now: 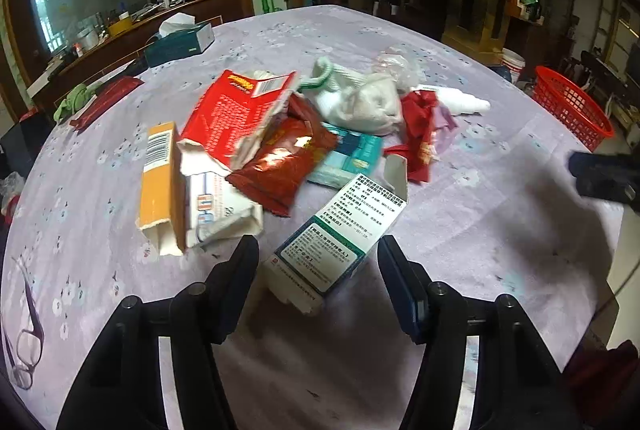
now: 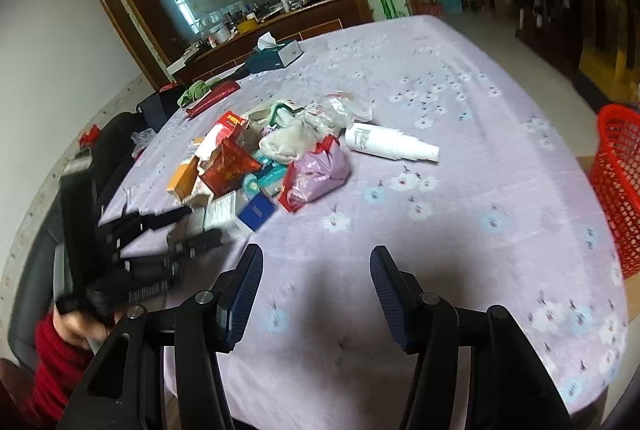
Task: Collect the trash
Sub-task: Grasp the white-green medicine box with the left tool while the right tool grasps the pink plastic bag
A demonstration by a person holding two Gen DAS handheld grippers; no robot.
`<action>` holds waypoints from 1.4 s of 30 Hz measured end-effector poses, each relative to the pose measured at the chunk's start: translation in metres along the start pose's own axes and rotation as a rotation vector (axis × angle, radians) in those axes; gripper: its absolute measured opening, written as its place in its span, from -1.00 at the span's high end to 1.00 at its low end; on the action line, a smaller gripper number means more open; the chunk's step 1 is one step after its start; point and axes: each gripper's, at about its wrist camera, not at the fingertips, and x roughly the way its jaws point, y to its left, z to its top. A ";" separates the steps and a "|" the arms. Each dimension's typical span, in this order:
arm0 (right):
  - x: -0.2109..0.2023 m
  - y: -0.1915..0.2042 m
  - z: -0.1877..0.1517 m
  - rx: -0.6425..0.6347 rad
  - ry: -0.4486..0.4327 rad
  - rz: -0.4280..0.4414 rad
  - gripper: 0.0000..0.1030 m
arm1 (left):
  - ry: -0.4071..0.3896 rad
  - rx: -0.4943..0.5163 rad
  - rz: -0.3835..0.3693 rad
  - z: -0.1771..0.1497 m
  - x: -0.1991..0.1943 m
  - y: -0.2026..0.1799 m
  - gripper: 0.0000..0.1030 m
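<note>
**Two claws poised over a bench strewn with litter**

A heap of rubbish lies near the middle of a round bench (image 2: 460, 230) covered in a lilac, flower-printed cloth. The left claw (image 1: 318, 250) hovers low over the near edge of the heap, its two dark fingers spread wide apart on either side of a white-and-teal carton (image 1: 340, 234) printed with small text, which lies flat on the cloth with its torn end towards the camera and its flap open; neither finger appears to touch it. Just left of the carton lies an orange box (image 1: 160, 186) with a barcode, leaning against crumpled white paper packaging. Behind them sit a torn red-and-white packet (image 1: 236, 106), a dark red foil wrapper (image 1: 284, 158), a teal sachet (image 1: 352, 154), a wad of white cloth or paper (image 1: 360, 102) and a white spray bottle (image 2: 390, 142) lying on its side at the heap's right edge.

The right claw (image 2: 316, 270) is held above bare cloth, well apart from the heap, its blue-padded fingers also open and gripping nothing. A red mesh basket (image 2: 618, 186) stands beyond the bench's right rim. At the far-left edge of the bench rest a dark tissue box (image 1: 180, 44), a long red packet and a green cloth. A red sleeve (image 2: 56, 354) shows behind the left claw in the right wrist view.
</note>
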 end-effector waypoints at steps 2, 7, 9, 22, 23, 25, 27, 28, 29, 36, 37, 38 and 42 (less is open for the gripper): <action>0.007 -0.001 0.009 0.022 0.009 0.008 -0.17 | 0.014 0.014 -0.001 -0.002 -0.001 -0.006 -0.13; 0.034 -0.001 0.032 0.077 0.051 0.019 -0.17 | 0.028 0.011 0.024 0.002 0.011 -0.003 -0.13; 0.046 -0.002 0.041 0.105 0.064 0.023 -0.17 | 0.027 -0.010 0.008 0.005 0.015 0.002 -0.14; 0.107 -0.004 0.061 0.180 0.138 -0.004 0.10 | -0.023 -0.130 -0.030 -0.008 0.000 0.008 0.17; 0.105 -0.003 0.060 0.171 0.132 -0.010 0.30 | -0.028 -0.137 -0.033 -0.009 -0.002 0.008 0.17; 0.103 -0.001 0.058 0.152 0.122 -0.015 0.35 | -0.042 -0.151 -0.042 -0.011 -0.006 0.009 0.18; 0.097 -0.002 0.054 0.153 0.110 -0.010 0.38 | -0.053 -0.162 -0.055 -0.012 -0.008 0.009 0.18; 0.094 -0.002 0.052 0.146 0.103 -0.010 0.40 | -0.058 -0.166 -0.058 -0.012 -0.009 0.008 0.18; 0.090 -0.003 0.050 0.140 0.094 -0.010 0.41 | -0.063 -0.168 -0.060 -0.013 -0.010 0.006 0.18; 0.045 -0.014 0.035 0.147 0.018 -0.002 0.41 | -0.103 -0.167 -0.097 -0.003 -0.019 -0.007 0.37; 0.035 -0.017 0.033 0.146 0.003 -0.007 0.41 | -0.103 -0.164 -0.102 -0.001 -0.020 -0.010 0.37; 0.029 -0.020 0.032 0.146 -0.008 -0.011 0.41 | -0.109 -0.154 -0.109 0.002 -0.022 -0.015 0.37; 0.002 -0.036 0.030 0.165 -0.049 -0.033 0.41 | -0.077 -0.118 -0.090 0.012 -0.014 -0.030 0.37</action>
